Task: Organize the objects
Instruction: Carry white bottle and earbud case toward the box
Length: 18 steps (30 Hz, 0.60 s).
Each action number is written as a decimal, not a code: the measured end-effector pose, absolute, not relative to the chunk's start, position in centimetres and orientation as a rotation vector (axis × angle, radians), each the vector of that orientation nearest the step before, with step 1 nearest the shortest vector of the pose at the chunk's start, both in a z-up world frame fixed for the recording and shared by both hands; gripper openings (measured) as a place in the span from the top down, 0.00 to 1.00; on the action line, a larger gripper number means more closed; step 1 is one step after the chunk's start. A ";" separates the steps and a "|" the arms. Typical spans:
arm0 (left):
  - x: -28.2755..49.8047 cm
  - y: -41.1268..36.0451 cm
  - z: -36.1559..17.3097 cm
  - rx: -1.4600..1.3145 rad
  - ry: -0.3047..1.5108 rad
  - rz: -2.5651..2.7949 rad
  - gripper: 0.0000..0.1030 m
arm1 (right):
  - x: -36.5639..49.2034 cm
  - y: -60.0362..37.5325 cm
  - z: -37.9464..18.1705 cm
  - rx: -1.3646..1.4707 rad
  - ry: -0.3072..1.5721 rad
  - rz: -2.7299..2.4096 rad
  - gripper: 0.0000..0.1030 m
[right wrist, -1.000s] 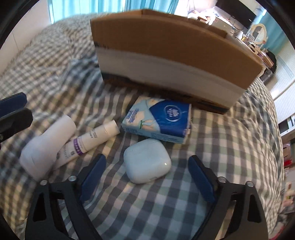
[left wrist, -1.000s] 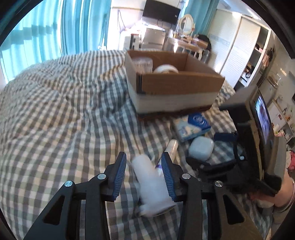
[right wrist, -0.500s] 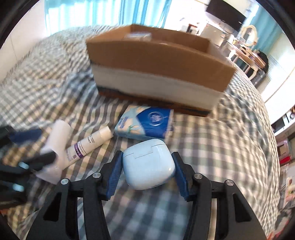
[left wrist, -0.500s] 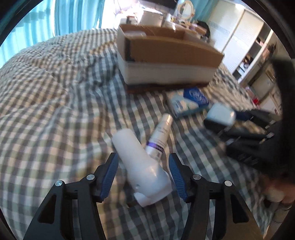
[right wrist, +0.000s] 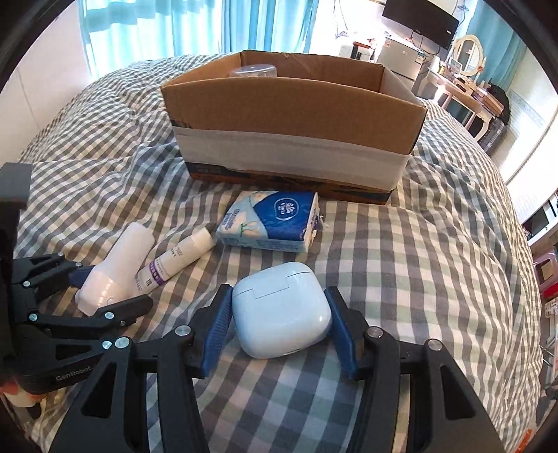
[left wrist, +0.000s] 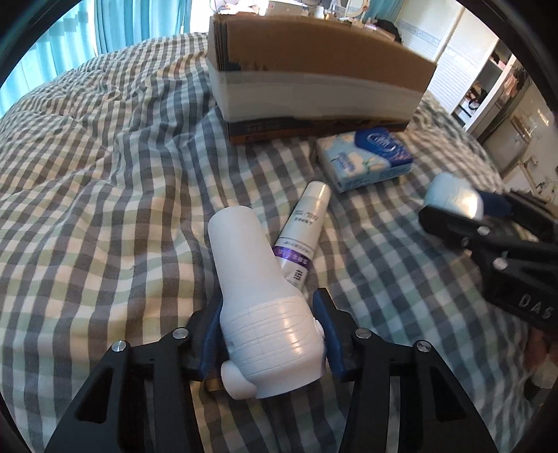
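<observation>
My left gripper (left wrist: 266,331) is shut on the wide end of a white bottle (left wrist: 258,299) that lies on the checked bedspread; it also shows in the right wrist view (right wrist: 115,268). A slim white tube with a purple band (left wrist: 301,230) lies against it. My right gripper (right wrist: 279,327) is shut on a pale blue earbud case (right wrist: 280,310) and holds it above the bed; the case also shows in the left wrist view (left wrist: 453,200). A blue tissue pack (right wrist: 270,224) lies in front of an open cardboard box (right wrist: 293,129).
The box holds a clear container (right wrist: 253,71) at its back left. The checked bedspread (left wrist: 87,174) is rumpled to the left. Curtains (right wrist: 195,28) and furniture (right wrist: 464,83) stand beyond the bed.
My left gripper has closed on the white bottle. My right gripper has closed on the earbud case and lifted it off the bed, and the box's inside has come into view.
</observation>
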<state>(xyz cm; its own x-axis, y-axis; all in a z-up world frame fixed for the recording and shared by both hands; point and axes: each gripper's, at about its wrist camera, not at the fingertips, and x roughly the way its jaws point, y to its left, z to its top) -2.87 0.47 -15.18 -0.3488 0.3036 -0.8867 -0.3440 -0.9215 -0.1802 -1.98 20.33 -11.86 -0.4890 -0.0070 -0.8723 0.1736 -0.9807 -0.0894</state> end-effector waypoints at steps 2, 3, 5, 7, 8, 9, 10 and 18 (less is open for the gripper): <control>-2.3 0.3 -14.2 -1.472 0.018 2.300 0.51 | -1.4 20.2 -11.3 1.521 0.255 -2.608 0.48; -2.0 0.3 -13.6 -1.456 0.006 2.300 0.51 | -1.1 20.2 -11.0 1.517 0.256 -2.609 0.48; -1.4 0.4 -12.6 -1.432 0.002 2.292 0.51 | -0.3 20.0 -10.5 1.505 0.258 -2.617 0.48; -0.6 0.6 -11.7 -1.413 0.011 2.291 0.51 | 0.8 19.8 -10.0 1.493 0.258 -2.622 0.48; -0.3 0.7 -11.4 -1.407 0.017 2.292 0.51 | 1.1 19.8 -9.9 1.490 0.257 -2.621 0.48; 0.0 0.9 -11.1 -1.401 0.024 2.294 0.51 | 1.6 19.7 -9.7 1.485 0.256 -2.623 0.48; 0.3 1.1 -10.8 -1.399 0.028 2.295 0.51 | 2.2 19.6 -9.5 1.479 0.255 -2.625 0.48; 1.9 0.3 -8.2 -1.359 0.011 2.339 0.51 | 5.0 20.2 -7.7 1.443 0.259 -2.655 0.48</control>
